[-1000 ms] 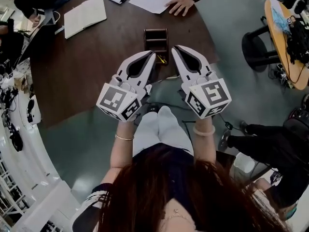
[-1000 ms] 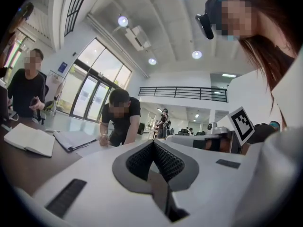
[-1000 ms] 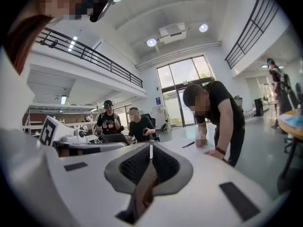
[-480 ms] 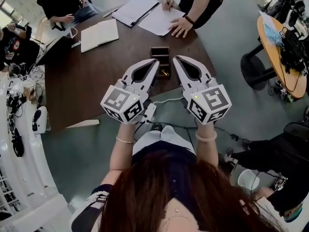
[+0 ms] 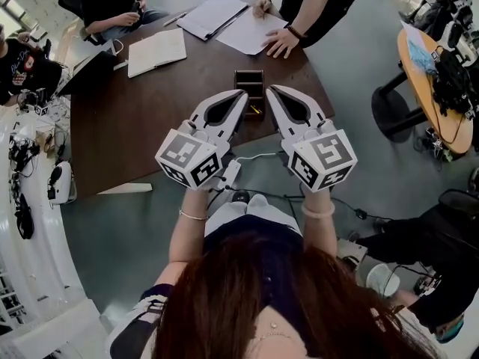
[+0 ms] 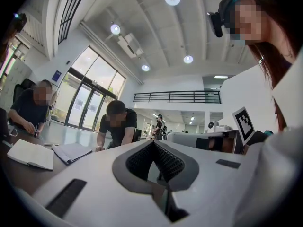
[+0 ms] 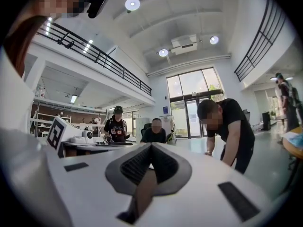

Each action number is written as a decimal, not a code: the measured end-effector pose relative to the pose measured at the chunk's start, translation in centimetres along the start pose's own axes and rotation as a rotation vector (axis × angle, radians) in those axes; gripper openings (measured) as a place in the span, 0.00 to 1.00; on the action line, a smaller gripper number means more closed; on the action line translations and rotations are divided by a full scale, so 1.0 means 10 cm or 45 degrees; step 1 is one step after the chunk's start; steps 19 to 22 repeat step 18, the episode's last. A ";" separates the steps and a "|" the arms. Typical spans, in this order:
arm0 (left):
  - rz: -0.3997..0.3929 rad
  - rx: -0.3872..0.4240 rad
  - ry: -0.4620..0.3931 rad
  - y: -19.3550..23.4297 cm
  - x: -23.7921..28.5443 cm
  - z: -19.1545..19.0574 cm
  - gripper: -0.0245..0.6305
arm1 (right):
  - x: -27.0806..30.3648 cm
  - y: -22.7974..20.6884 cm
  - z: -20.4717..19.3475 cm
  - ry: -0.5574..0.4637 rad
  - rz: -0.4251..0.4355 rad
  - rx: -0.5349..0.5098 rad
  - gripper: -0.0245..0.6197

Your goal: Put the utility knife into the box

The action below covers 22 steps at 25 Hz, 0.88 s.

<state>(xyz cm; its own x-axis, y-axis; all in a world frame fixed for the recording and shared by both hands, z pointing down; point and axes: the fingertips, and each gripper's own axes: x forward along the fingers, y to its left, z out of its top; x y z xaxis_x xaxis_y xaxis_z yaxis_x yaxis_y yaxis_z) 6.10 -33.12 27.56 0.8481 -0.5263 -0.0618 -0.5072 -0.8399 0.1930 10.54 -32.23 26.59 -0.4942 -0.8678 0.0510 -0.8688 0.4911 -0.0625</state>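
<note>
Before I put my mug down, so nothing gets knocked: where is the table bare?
The widest bare patch of table lies left of the box, between the notebook and the near edge. A narrower strip is free right of the box. The far end is crowded: papers and a hand.

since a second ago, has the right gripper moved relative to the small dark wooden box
No clear move. The right gripper sits just right of the small dark wooden box, as it did before; the whole head view shifted instead.
</note>
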 end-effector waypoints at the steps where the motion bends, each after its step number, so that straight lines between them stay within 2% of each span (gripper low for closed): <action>1: 0.000 0.000 -0.002 -0.01 0.00 -0.01 0.04 | -0.02 0.00 0.00 -0.002 0.000 -0.003 0.06; 22: 0.004 -0.012 -0.001 -0.04 0.01 -0.06 0.04 | -0.04 -0.03 -0.05 -0.002 0.009 0.010 0.06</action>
